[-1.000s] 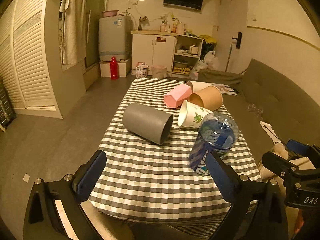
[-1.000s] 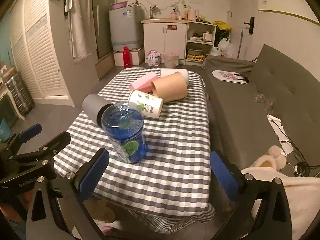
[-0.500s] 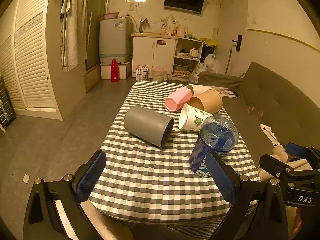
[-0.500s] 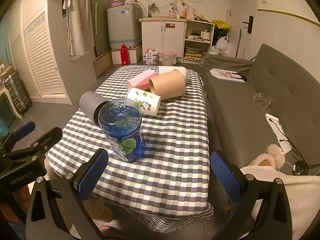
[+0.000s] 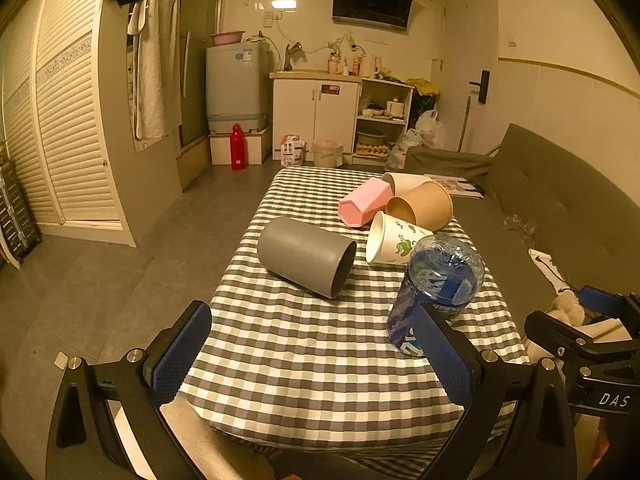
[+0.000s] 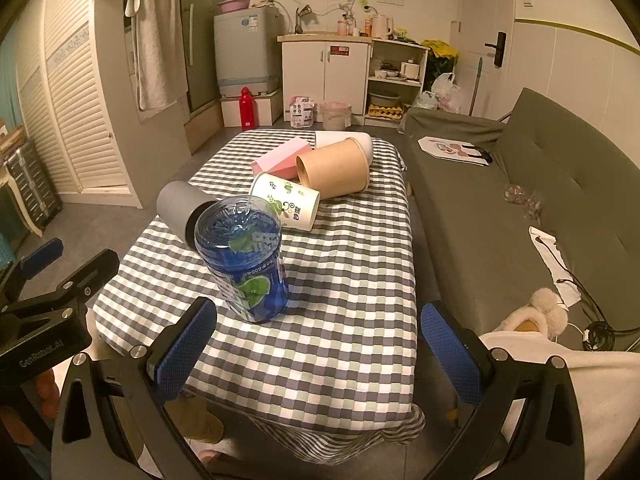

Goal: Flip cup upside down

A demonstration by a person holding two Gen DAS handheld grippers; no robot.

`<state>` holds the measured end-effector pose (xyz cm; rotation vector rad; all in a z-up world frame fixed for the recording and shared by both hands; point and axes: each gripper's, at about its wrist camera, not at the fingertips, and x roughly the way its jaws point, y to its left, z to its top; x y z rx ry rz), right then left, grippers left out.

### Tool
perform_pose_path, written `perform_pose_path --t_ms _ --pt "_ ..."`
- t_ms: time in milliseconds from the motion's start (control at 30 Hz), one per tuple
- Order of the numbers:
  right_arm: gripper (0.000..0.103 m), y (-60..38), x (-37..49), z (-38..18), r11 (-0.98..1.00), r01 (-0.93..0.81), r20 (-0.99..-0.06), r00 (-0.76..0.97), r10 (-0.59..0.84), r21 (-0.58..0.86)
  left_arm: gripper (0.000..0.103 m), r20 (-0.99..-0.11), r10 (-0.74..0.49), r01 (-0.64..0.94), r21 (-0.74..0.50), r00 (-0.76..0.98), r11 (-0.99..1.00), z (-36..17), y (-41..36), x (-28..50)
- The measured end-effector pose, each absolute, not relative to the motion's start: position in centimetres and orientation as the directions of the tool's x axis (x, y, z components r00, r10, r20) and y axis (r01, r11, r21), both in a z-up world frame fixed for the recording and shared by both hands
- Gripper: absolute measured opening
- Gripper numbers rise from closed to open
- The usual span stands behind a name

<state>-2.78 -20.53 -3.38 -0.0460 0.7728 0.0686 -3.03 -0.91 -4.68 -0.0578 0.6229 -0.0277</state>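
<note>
A blue clear plastic cup (image 5: 434,290) stands bottom-up on the checked table (image 5: 300,340); it also shows in the right wrist view (image 6: 246,264). A grey cup (image 5: 306,256) lies on its side beside it. A white printed paper cup (image 5: 394,240), a brown paper cup (image 5: 422,206), a pink cup (image 5: 364,202) and a white cup (image 5: 408,180) lie on their sides further back. My left gripper (image 5: 316,356) is open and empty near the table's near edge. My right gripper (image 6: 320,348) is open and empty, just short of the blue cup.
A grey sofa (image 6: 520,200) runs along the table's right side, with a paper sheet (image 6: 452,146) and cables on it. A fluffy slipper (image 6: 536,312) lies at the right. Kitchen cabinets (image 5: 316,120) and a washing machine (image 5: 236,80) stand at the back.
Both grippers have drawn back slightly and tilted up, so the table and cups sit a little lower in view. The cups have not moved.
</note>
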Motion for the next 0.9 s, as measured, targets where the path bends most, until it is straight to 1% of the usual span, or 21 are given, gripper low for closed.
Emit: perform_pose_path --t_ms 900 --pt "0.103 -20.45 -2.84 -3.49 0.997 -0.079 -0.704 0.709 0.04 -0.024 0.103 -0.587 -0.037 0.009 -0.05 0.809 0.999 -5.21 -0.82 -3.21"
